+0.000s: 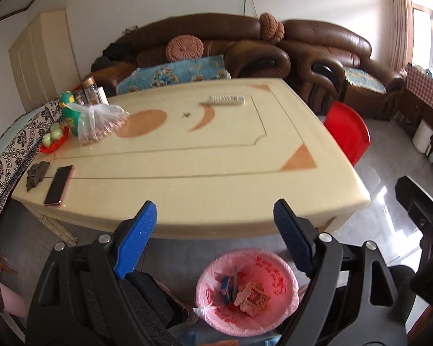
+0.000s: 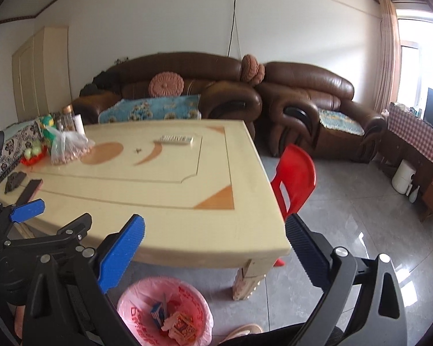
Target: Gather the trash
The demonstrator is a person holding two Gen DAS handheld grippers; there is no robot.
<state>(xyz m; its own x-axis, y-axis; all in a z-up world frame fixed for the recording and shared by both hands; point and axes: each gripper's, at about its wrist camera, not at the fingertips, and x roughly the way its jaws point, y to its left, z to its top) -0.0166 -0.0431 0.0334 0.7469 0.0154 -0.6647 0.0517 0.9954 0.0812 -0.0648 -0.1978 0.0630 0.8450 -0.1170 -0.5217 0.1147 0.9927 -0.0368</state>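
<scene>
Closest to the cameras, the left gripper (image 1: 213,236) had its blue fingers (image 1: 135,239) wide apart with nothing between them. The right gripper (image 2: 213,259) was wide apart too, and it held nothing.

Just past them, on the grey floor by the near edge of the table, stood a trash bin (image 1: 246,288) with a pink bag (image 2: 130,308) inside it. The trash lay in the bottom of the bag: a small blue box (image 2: 157,312) and some red and orange wrappers (image 1: 252,297). A shoe tip (image 2: 242,331) showed beside the bin.

Next came the big cream table (image 1: 202,173). A dark phone (image 1: 58,185) and a dark crumpled thing (image 1: 37,174) lay near its left corner. Farther along that side, a red dish (image 1: 53,141) held round green fruit (image 1: 54,132). Beside it, a clear bag (image 1: 98,124) was full of small brown nuts. Behind the bag stood a green bottle (image 1: 69,114) and a glass jar (image 1: 90,89); what was in the jar could not be told. A white remote (image 1: 225,100) lay far back on the table.

A red chair (image 2: 296,178) stood at the table's right side. At the back was a brown sofa (image 2: 309,101) against the wall.
</scene>
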